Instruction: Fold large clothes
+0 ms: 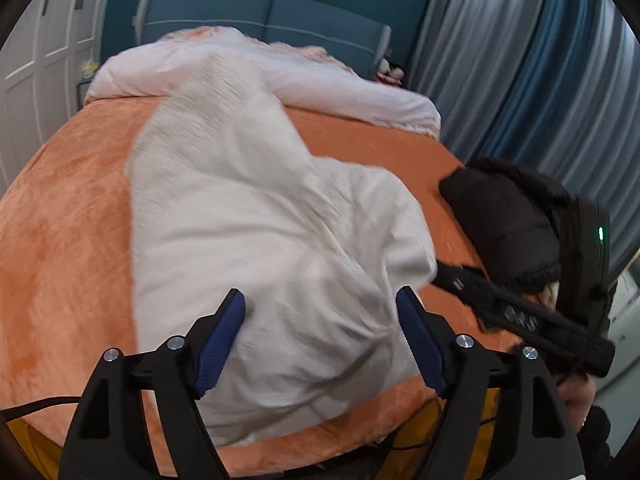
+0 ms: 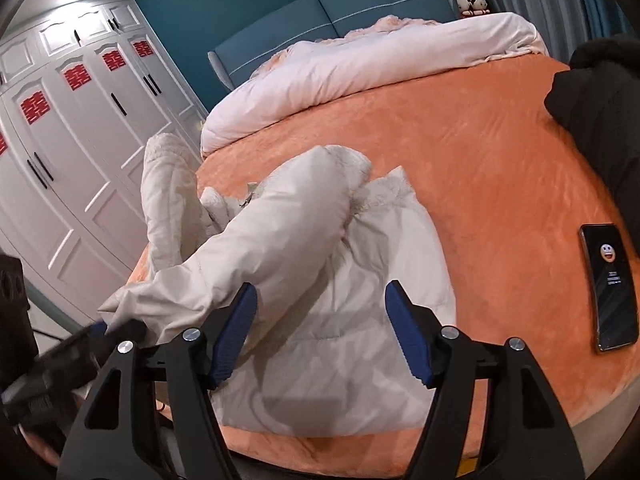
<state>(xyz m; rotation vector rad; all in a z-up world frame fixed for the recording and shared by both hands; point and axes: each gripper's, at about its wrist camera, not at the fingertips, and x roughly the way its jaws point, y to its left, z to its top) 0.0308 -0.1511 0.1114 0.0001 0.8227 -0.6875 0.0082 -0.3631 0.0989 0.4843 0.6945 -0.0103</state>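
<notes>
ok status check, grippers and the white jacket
Left hand-held gripper open, right hand-held gripper open, both empty. White jacket rumpled on the orange bed, unfolded. Phone and black coat lying beside it.

We are looking from both wrists, close above the bed's foot toward the headboard, sharing the white coat.

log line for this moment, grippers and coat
left gripper: open, empty | right gripper: open, empty | white coat: half-folded on orange bed

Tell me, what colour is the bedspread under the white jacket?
Orange, a plain plush bedspread; it shows best in the right wrist view.
</notes>
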